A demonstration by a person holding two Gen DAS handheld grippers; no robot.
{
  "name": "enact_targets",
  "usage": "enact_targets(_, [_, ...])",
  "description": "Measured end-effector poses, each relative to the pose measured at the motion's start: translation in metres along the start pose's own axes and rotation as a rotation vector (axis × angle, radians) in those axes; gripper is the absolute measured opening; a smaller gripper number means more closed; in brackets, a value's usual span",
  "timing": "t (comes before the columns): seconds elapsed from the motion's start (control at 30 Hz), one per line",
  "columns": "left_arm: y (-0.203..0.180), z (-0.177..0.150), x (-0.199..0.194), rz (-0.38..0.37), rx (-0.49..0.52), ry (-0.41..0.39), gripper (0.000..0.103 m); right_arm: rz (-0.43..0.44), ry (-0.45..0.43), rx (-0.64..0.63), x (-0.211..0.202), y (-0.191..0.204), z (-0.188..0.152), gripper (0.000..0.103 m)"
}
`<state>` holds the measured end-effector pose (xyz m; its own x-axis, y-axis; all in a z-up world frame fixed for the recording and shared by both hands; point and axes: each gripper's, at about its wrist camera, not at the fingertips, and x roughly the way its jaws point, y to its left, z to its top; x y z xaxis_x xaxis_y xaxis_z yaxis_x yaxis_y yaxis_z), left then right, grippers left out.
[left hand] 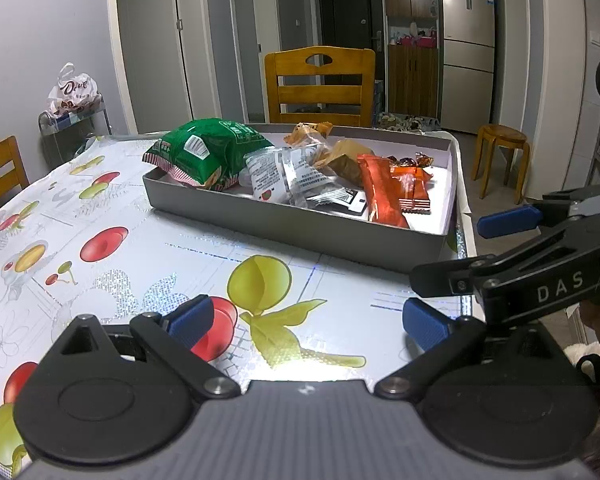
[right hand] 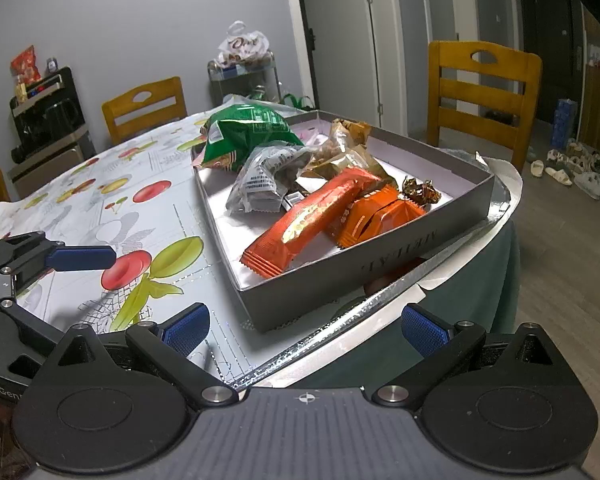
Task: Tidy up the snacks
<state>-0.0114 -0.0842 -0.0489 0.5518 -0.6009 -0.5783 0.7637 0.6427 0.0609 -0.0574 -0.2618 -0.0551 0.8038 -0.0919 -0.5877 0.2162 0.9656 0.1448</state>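
Note:
A grey shallow box sits at the table's far right corner and holds the snacks. Inside lie a green bag, a clear grey-printed packet, brown wrapped pastries, a long orange bar, a flat orange pack and small foil candies. My left gripper is open over the bare tablecloth, short of the box. My right gripper is open at the box's near corner, holding nothing.
The fruit-print tablecloth covers the table, whose right edge runs just beside the box. Wooden chairs stand behind and to the left. A wooden stool, a fridge and shoes are on the floor side.

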Motion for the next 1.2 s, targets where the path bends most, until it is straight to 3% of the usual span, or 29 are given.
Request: enact_targets(1.2, [0.0016, -0.0014, 0.0022, -0.019, -0.014, 0.015, 0.102, 0.004, 0.002, 0.008, 0.0007, -0.0008, -0.0029, 0.103])
